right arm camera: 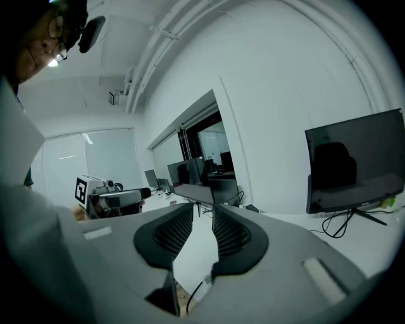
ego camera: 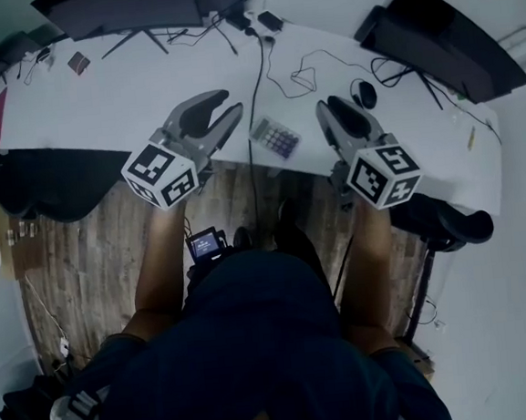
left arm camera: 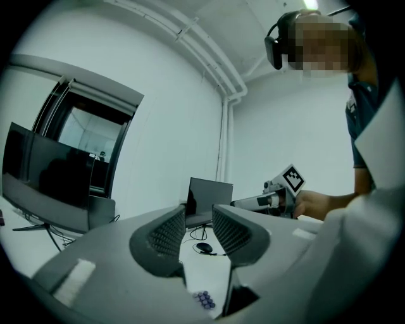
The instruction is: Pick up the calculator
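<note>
Head view: calculator (ego camera: 276,138) lies flat on the white worktop (ego camera: 125,98), close to its near edge, between the two tools and touched by neither.
Left tool (left arm camera: 199,221): jaws apart, nothing between them; calculator keys show low in its view, below the jaws.
Right tool (right arm camera: 202,231): jaws only a little apart, narrow gap, nothing in it.
Cable (ego camera: 257,86): black, runs down the worktop and over the near edge, just beside the calculator on its left.
Risk, edge: calculator is thin and lies near the drop; a jaw coming in low could shove it off onto the floor instead of getting under it.
Risk, gap: right tool's gap looks too narrow to span the calculator body; closing in like this would likely just bump it.
Risk, cable: a pinch from the left side could catch the cable with the calculator and drag it.
Risk, tools: both flank the same small thing; going in together could knock them into each other.
</note>
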The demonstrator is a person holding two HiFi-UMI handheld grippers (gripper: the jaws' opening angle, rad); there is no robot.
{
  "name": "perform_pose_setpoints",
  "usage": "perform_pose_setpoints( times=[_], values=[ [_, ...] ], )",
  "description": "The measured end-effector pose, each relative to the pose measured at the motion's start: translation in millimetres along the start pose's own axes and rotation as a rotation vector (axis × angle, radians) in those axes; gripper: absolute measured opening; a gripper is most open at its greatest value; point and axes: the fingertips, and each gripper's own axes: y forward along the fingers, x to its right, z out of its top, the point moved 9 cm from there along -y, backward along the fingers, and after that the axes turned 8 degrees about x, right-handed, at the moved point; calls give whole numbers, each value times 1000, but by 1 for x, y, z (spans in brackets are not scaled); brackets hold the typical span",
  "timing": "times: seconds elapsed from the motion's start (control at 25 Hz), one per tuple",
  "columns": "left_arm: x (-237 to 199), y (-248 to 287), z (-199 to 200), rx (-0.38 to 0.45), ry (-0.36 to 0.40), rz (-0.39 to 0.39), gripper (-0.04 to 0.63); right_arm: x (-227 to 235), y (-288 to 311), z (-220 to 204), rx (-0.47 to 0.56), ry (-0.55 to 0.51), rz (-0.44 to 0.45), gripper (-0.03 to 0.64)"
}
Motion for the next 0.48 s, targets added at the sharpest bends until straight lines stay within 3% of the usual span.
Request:
perform_pose_setpoints(
  times=[0.48],
  values=[
    [-21, 36, -68, -132, -96, 69, 132, 69, 23, -71, -141, 147, -15, 78]
  ],
)
